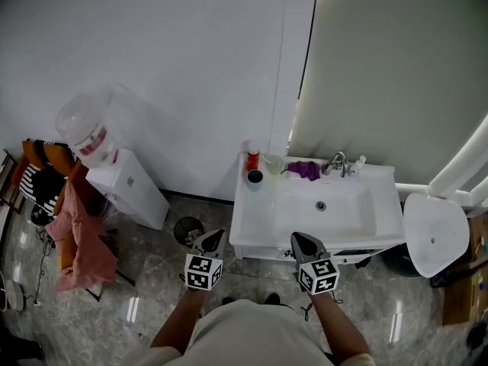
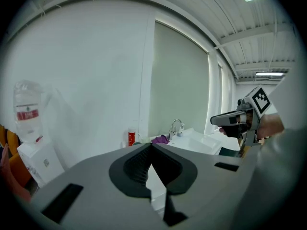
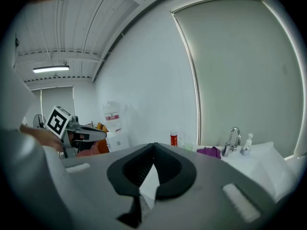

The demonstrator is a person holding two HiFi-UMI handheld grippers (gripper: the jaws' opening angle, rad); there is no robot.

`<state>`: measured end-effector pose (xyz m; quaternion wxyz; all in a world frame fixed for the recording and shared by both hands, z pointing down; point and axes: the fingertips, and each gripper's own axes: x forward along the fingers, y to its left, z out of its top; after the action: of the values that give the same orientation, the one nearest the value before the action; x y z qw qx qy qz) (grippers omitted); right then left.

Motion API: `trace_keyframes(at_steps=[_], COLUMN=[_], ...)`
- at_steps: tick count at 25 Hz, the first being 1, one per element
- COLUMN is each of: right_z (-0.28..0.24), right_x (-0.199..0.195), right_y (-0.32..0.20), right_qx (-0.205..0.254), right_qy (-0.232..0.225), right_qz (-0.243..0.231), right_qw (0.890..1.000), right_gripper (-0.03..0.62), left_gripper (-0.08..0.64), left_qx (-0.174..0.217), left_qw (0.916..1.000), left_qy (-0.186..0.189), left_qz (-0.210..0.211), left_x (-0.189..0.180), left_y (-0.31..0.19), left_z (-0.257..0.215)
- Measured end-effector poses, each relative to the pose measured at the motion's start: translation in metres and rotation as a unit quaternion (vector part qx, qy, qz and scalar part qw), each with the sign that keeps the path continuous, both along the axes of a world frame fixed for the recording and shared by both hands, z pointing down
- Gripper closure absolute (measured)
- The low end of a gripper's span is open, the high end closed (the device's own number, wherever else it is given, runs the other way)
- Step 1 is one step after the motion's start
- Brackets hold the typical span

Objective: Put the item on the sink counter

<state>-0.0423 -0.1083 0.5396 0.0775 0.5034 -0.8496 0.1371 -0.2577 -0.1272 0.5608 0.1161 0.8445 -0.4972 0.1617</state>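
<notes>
Along the back of the sink counter [image 1: 259, 213] stand two cups: a dark cup [image 1: 255, 177] and, just beside it, a pale green cup [image 1: 274, 165]. What either one holds is too small to tell. The basin [image 1: 347, 208] sunk into the counter shows only its drain. On the floor, left of the counter, is a small dark bin [image 1: 188, 229] whose contents cannot be made out. Further left, one clear jug [image 1: 88, 128] sits upside down on a white dispenser [image 1: 128, 187].

By count, the counter carries one red bottle [image 1: 252, 157], two cups, one purple cloth [image 1: 305, 170], one faucet [image 1: 338, 161] and one small soap bottle [image 1: 358, 162]. The cloth lies between the green cup and the faucet, and the red bottle stands at the back left corner, behind the dark cup. One toilet [image 1: 435, 235] stands to the right of the counter.

There are two grippers. The left gripper [image 2: 151, 146] has its jaws closed tip to tip with nothing between them. The right gripper [image 3: 153, 146] is likewise closed and empty. Both are held in front of the counter's near edge, side by side and apart from each other.

Every item on the counter rests along its back edge, well apart from both pairs of jaws, across the basin from them. Which one is the task's item cannot be told.
</notes>
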Motion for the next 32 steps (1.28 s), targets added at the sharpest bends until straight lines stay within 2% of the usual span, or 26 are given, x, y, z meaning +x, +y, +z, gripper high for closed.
trace_keyframes(at_steps=[32], right_z=[-0.005], right_x=[-0.002], right_y=[0.004], right_qx=[0.002], right_qy=[-0.003], right_qz=[-0.004], right_qw=[1.000], right_gripper=[0.582], left_gripper=[0.552], left_qx=[-0.006], left_qw=[0.9998], left_qy=[0.003], left_qz=[-0.017], left_x=[-0.011], left_y=[0.008], left_z=[-0.005])
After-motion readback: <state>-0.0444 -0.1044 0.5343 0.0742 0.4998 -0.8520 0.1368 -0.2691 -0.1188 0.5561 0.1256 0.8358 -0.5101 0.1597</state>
